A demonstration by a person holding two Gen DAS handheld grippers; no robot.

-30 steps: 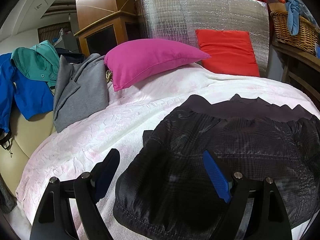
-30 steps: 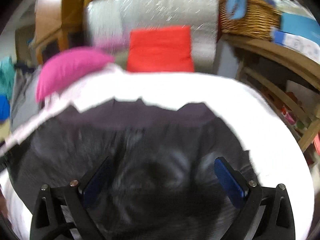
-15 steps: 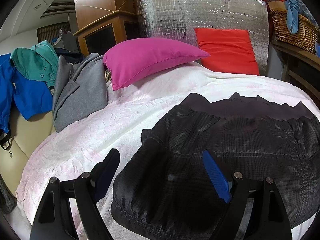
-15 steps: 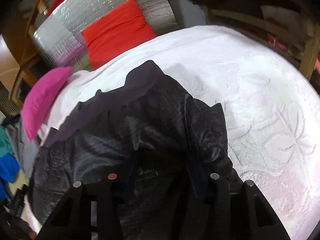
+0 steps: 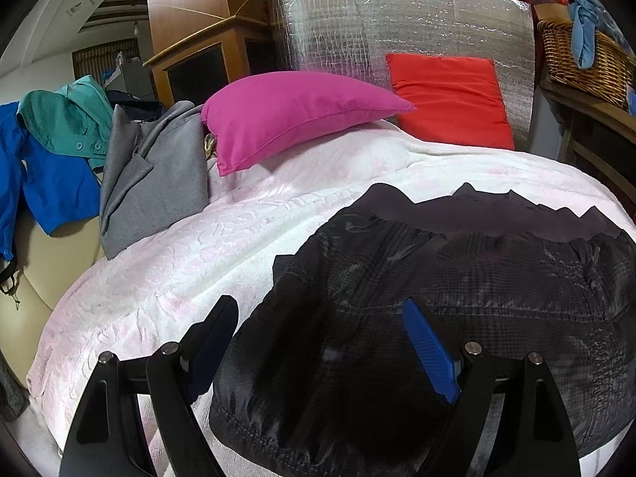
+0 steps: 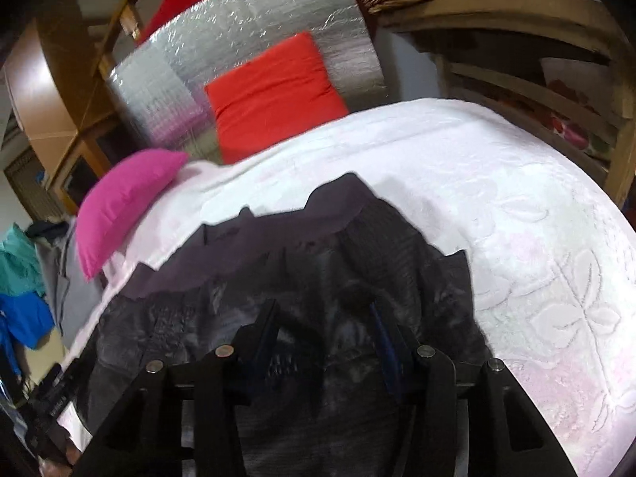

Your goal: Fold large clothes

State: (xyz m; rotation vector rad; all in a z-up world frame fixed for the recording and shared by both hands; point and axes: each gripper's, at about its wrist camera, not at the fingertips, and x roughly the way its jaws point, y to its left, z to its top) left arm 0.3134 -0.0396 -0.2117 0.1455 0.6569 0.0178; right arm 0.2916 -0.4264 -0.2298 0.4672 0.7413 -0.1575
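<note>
Since a second ago your right gripper [image 6: 324,334] has pinched the dark jacket [image 6: 397,262]; lift its edge smoothly toward your wide-open, empty left gripper [image 5: 322,342].

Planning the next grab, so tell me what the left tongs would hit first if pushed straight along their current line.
Most likely the dark jacket spread on the white bedspread. The left tongs stand open, angled down over its near edge, with fabric filling the gap ahead. How far off it lies is unclear.

The dark jacket [image 5: 457,298] is thin, faintly shiny checked cloth with a matt collar band. Under it, the white bedspread [image 5: 179,270] is soft embossed fabric. At twelve o'clock, crinkled silver foil sheeting [image 5: 397,28] gleams.
</note>
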